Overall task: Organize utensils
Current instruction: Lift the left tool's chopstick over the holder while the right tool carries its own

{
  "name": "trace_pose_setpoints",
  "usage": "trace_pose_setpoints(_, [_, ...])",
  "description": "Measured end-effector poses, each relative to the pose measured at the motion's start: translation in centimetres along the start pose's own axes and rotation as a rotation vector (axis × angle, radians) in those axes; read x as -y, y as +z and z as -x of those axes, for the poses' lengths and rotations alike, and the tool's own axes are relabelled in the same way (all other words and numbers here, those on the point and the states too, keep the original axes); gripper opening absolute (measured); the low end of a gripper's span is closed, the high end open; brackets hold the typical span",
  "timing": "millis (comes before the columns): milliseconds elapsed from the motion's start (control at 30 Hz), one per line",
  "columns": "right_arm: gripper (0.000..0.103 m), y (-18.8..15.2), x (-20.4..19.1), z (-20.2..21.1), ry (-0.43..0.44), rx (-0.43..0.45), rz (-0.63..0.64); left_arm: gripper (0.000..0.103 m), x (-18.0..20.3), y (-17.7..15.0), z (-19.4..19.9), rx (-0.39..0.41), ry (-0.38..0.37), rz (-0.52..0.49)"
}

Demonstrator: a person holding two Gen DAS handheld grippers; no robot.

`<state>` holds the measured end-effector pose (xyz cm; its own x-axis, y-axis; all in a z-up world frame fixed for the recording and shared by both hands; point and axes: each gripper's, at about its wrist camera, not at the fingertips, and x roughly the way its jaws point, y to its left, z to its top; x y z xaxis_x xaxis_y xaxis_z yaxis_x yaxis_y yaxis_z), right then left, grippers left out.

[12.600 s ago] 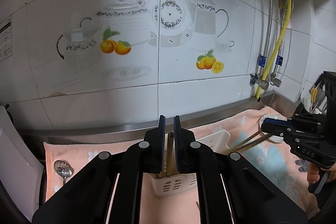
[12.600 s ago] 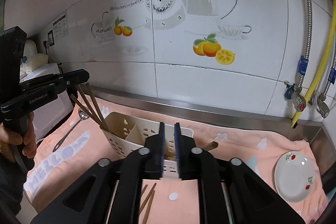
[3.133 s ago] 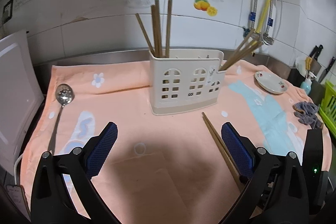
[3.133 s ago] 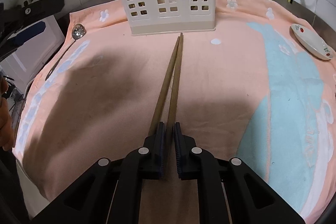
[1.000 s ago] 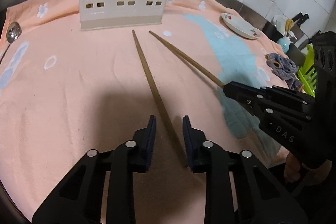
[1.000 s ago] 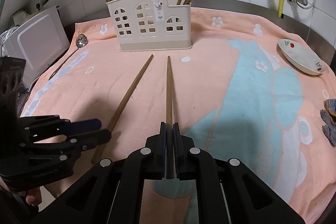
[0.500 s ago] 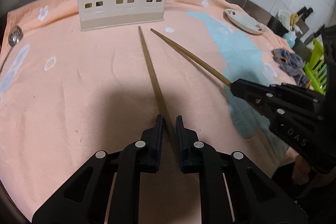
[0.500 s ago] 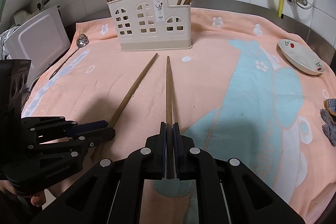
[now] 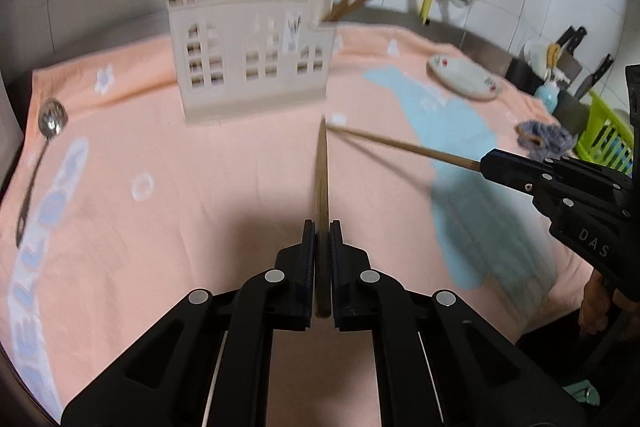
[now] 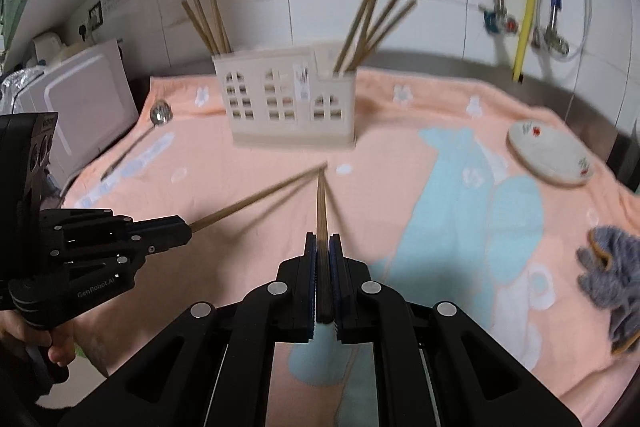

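Note:
A cream utensil holder stands on the peach towel with several wooden chopsticks upright in its left and right ends. My left gripper is shut on a wooden chopstick that points at the holder, lifted off the towel. My right gripper is shut on another chopstick, also lifted. The two chopstick tips nearly meet in front of the holder. Each gripper shows in the other's view: the right gripper at right, the left gripper at left.
A slotted metal spoon lies on the towel's left side. A small white plate sits at right, a grey cloth beyond it. A white appliance stands at left; a green rack and knives at far right.
My left gripper has closed on the chopstick and lifted it off the towel. Both grippers have risen and tilted up, so the holder and wall show higher in view.

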<state>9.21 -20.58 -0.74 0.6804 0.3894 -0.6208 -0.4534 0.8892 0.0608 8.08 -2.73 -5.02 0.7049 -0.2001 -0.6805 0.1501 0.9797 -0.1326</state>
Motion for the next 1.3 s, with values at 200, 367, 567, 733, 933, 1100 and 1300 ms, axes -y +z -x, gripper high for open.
trace_pose_setpoints(200, [0.006,3.7,-0.2,1.4,0.021,0.069,0.026,0.006,-0.8,2.8,1.8,0.081,-0.029,-0.006])
trace_pose_setpoints(367, [0.006,6.7,0.0,1.4,0.049,0.080,0.039,0.006,-1.3,5.1,2.6,0.120,-0.055,-0.016])
trace_pose_setpoints(567, [0.006,10.8,-0.2,1.7,0.074,0.094,0.078,0.006,-1.8,8.0,3.3,0.157,-0.063,-0.042])
trace_pose_setpoints(733, [0.006,14.7,-0.5,2.5,0.088,0.124,0.117,0.006,-2.1,11.0,4.6,0.202,-0.061,-0.079])
trace_pose_setpoints(933, [0.006,19.1,-0.3,2.9,0.086,0.157,0.128,0.006,-2.1,15.5,7.7,0.302,-0.038,-0.134])
trace_pose_setpoints(1100, [0.006,22.0,0.2,2.5,0.070,0.180,0.115,0.006,-2.4,19.2,10.3,0.410,0.001,-0.151])
trace_pose_setpoints(1300, [0.006,24.3,0.6,1.7,0.048,0.202,0.109,0.006,-2.6,23.5,11.7,0.522,0.053,-0.160])
